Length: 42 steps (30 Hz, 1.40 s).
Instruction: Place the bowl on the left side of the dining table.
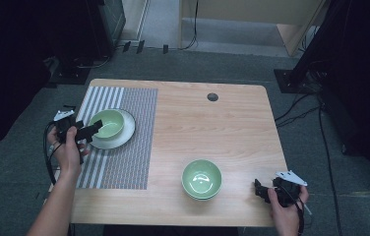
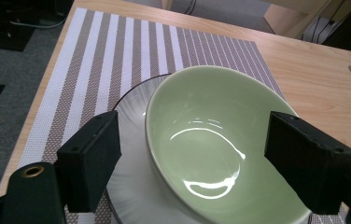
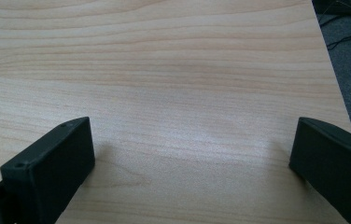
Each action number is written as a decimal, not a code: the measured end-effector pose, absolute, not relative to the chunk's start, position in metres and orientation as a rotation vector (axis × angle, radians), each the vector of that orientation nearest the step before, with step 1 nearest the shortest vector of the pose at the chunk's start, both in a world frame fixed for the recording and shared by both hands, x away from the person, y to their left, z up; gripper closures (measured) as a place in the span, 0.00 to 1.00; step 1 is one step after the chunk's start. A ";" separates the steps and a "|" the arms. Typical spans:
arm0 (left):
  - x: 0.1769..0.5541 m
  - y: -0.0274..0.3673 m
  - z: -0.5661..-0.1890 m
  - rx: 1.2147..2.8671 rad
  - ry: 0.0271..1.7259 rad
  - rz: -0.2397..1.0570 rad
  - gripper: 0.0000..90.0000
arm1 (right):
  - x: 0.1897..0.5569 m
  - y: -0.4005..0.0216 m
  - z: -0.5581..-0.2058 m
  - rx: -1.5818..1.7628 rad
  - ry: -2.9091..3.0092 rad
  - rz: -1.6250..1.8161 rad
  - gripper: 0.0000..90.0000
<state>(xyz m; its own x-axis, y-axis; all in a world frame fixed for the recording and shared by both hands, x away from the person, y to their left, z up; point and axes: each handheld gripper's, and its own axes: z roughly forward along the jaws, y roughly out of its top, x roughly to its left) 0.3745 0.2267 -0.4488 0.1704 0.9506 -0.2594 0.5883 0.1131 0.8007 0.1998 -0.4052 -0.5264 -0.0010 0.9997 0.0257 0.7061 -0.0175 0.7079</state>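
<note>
- My left tool [image 2: 197, 163] is spread wide, gripping nothing; its 2 jaws stand either side of a green bowl [image 2: 213, 149], which lies just ahead of them and between them, tilted as this camera sees it.
- That bowl sits on a white plate [image 2: 131, 186], and the plate lies on a striped placemat [image 2: 117, 51] that stretches away ahead of the tool, on the desk [image 2: 323, 79].
- My right tool [image 3: 190, 172] is also released, jaws far apart over bare desk wood, with nothing between them.
- A 2nd green bowl [image 1: 201, 179] stands on the desk near my right tool, towards the desk's middle; it looks like 2 stacked, but I cannot be sure.
- My judgement: the bowl is glazed ceramic, so stiff, fairly heavy, slick and breakable. I would pinch the rim wall, 1 jaw inside and 1 outside, squeezing firmly but not sharply, and lift straight so the plate beneath does not drag.
</note>
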 end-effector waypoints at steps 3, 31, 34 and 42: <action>0.368 0.227 -0.447 1.576 1.502 0.541 0.20 | 0.200 -0.405 -0.526 1.775 1.758 0.756 0.00; 0.309 0.230 -0.449 1.572 1.422 0.612 0.20 | 0.200 -0.405 -0.526 1.775 1.758 0.756 0.00; 0.303 0.229 -0.451 1.583 1.413 0.619 0.20 | 0.200 -0.405 -0.526 1.775 1.758 0.757 0.00; 0.289 0.230 -0.461 1.596 1.414 0.618 0.20 | 0.200 -0.405 -0.526 1.776 1.758 0.755 0.00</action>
